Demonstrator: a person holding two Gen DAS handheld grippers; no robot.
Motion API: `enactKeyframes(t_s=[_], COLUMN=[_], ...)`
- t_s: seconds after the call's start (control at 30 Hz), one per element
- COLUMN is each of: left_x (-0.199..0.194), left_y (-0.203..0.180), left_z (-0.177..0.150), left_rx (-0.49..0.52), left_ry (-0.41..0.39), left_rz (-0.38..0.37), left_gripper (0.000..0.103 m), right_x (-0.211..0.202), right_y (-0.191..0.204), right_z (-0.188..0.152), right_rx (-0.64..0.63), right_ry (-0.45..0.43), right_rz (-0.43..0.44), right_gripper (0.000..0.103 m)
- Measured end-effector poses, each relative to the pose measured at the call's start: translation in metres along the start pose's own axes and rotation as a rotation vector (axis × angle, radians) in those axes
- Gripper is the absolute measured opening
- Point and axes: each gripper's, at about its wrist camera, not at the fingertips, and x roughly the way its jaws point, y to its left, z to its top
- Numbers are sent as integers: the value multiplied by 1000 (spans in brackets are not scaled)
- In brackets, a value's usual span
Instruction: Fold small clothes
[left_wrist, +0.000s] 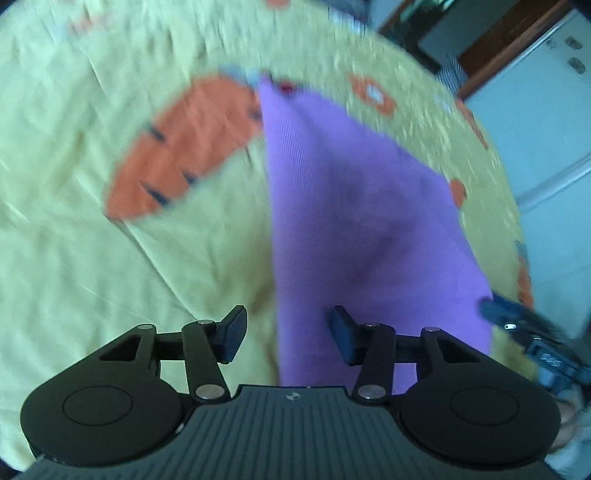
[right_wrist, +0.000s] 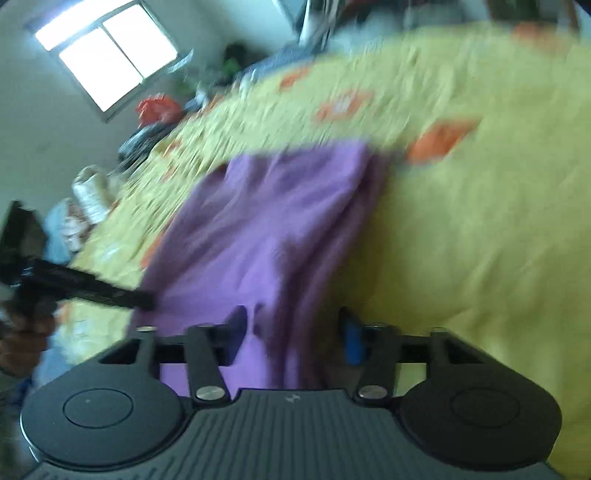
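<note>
A purple garment lies spread on a yellow bedsheet with orange prints. My left gripper is open, its jaws wide apart over the garment's near left edge, holding nothing. My right gripper is open too, its jaws straddling the near end of the purple garment, which bunches up between them. The right gripper also shows at the garment's right corner in the left wrist view. The left gripper shows at the left in the right wrist view, its tip at the garment's corner. Both views are motion-blurred.
A large orange carrot print lies left of the garment. Beyond the bed stand a white cabinet, a bright window and a cluttered pile with a red bag.
</note>
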Motion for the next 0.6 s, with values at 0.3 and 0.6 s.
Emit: enactKeyframes(t_s=[0.3, 0.6], left_x=[42, 38], left_y=[-75, -52], left_z=[19, 13], left_rx=[196, 106], left_ry=[-269, -304], left_rz=[341, 336], left_gripper=[61, 78], right_x=[38, 52], right_y=[64, 40], right_z=[14, 20], right_rx=[-297, -210], right_ry=[-78, -71], right_rz=[-104, -205], right_gripper=[30, 31])
